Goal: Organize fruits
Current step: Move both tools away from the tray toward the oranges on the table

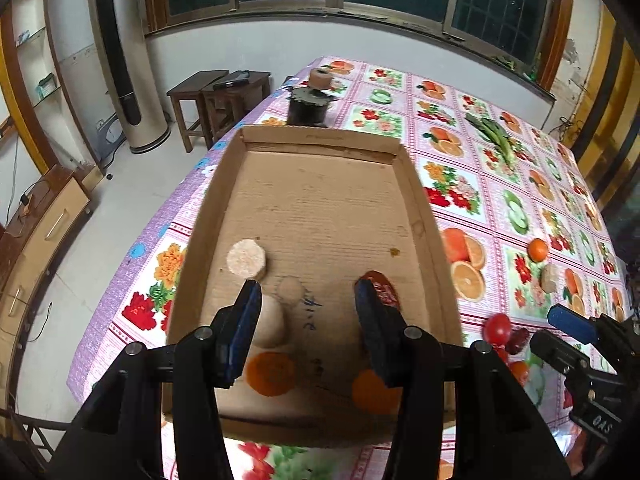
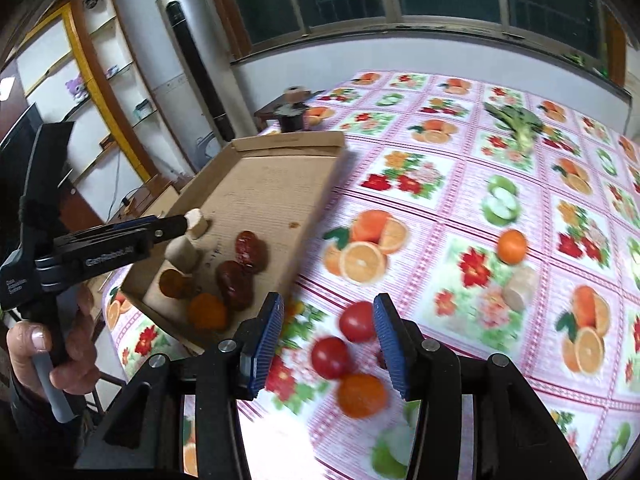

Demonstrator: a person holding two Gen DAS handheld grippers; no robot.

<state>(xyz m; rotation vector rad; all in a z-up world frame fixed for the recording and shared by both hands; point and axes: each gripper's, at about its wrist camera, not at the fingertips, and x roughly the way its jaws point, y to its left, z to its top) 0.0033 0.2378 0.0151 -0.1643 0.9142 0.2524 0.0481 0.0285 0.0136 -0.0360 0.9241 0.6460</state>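
Left gripper (image 1: 306, 292) hovered over cardboard tray (image 1: 320, 138), jaws spread, empty. Right gripper (image 2: 328, 312) jaws spread around red tomatoes (image 2: 331, 357) on bench (image 2: 452, 216).

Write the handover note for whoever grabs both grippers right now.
Left gripper: open, empty, over the box.
Right gripper: open, empty, over the loose fruit.
Done: two dates, two oranges and pale pieces are in the box.
Left: two tomatoes, an orange, another orange and a pale piece are on the table.
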